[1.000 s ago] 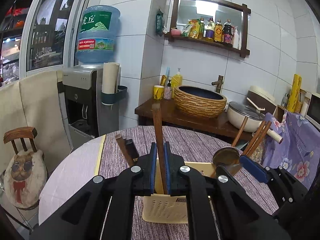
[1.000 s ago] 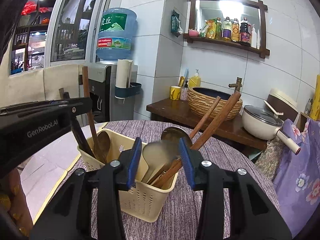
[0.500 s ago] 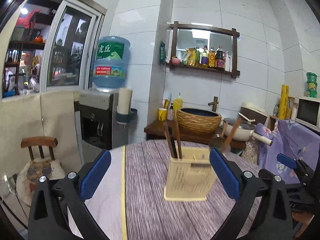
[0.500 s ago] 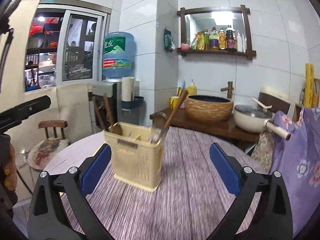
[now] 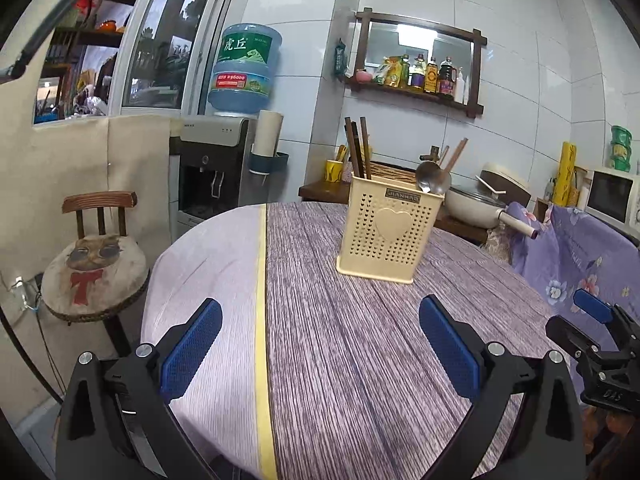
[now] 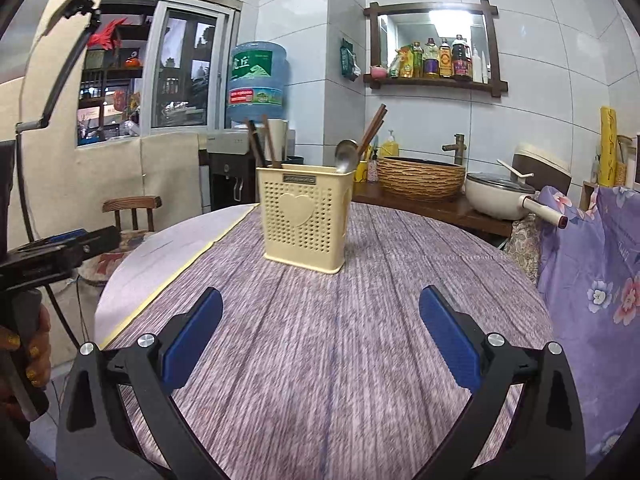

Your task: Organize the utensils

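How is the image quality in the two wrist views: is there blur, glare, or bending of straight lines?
Left wrist view: mostly sharp, the utensil holder crisp; wall tiles curve near the edges. Right wrist view: the tablecloth is streaked with blur; the ceiling light glares in the mirror.

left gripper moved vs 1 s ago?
Yes. The left gripper has backed away from the utensil holder, which now stands small and far ahead on the table. Its jaws have just been opening; nothing is between them.
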